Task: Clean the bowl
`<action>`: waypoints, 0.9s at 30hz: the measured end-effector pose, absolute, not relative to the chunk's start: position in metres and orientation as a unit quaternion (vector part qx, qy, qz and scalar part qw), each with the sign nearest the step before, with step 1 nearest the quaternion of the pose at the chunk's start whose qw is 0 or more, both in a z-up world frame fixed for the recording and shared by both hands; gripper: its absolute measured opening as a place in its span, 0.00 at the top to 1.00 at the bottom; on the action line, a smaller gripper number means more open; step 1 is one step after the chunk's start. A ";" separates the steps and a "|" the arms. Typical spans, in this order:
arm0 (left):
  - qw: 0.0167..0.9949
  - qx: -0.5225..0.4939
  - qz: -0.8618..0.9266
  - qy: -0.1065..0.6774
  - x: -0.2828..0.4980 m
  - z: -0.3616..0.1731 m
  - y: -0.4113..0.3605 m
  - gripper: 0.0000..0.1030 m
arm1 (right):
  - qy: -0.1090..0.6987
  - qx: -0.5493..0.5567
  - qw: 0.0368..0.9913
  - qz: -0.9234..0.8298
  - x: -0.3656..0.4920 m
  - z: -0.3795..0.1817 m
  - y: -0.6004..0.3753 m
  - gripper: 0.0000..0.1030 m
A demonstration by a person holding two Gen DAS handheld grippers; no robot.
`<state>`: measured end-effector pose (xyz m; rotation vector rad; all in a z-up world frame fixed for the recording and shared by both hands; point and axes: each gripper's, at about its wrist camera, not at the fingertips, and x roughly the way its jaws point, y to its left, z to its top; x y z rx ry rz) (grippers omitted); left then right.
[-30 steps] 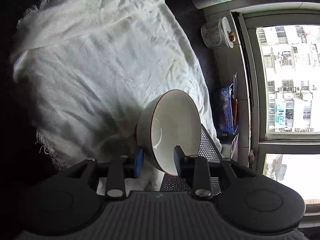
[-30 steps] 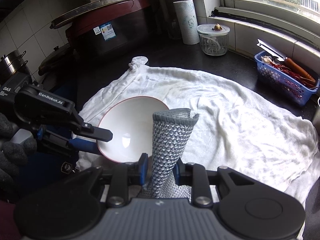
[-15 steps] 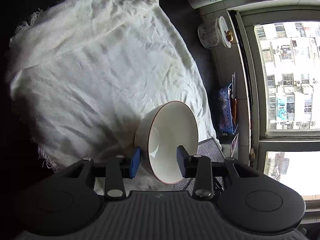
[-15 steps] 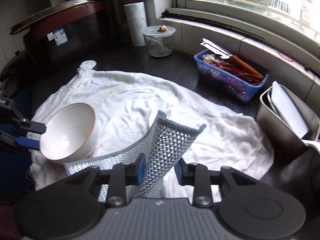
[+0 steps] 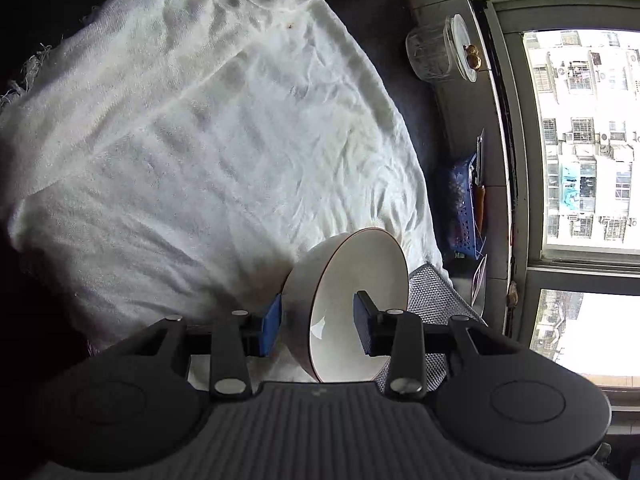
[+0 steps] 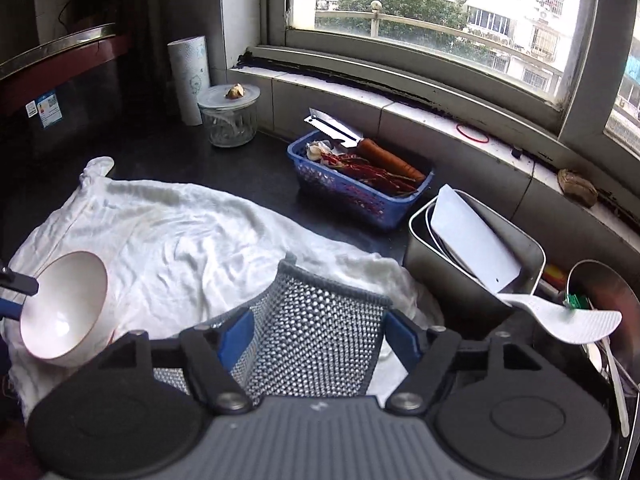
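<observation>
A white bowl [image 5: 352, 304] with a thin red rim is tilted on its side over the white cloth [image 5: 208, 152]. My left gripper [image 5: 316, 322] straddles its rim, one finger inside, one outside, with gaps on both sides. The bowl also shows at the left of the right wrist view [image 6: 64, 308]. My right gripper [image 6: 316, 336] has its jaws spread wide. The grey mesh scrubbing cloth [image 6: 316, 340] lies loosely between them and droops onto the white cloth [image 6: 192, 248]. The mesh also shows behind the bowl in the left wrist view [image 5: 432, 300].
A blue basket [image 6: 360, 184] with a carrot and chillies, a lidded glass jar [image 6: 229, 116], a paper roll [image 6: 190, 78] and a metal container [image 6: 476, 252] with a white board stand along the window ledge. A white rice paddle [image 6: 560, 316] and metal pot sit at right.
My right gripper swung right, away from the bowl, and opened wide, letting go of the mesh cloth. My left gripper's fingers have spread wider around the bowl's rim.
</observation>
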<state>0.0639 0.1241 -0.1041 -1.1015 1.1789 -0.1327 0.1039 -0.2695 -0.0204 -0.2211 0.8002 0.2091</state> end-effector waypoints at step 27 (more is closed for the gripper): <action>0.682 -0.474 -0.093 0.549 0.068 -0.108 0.160 0.64 | 0.442 -0.297 0.826 0.183 0.050 -0.093 -0.131 0.64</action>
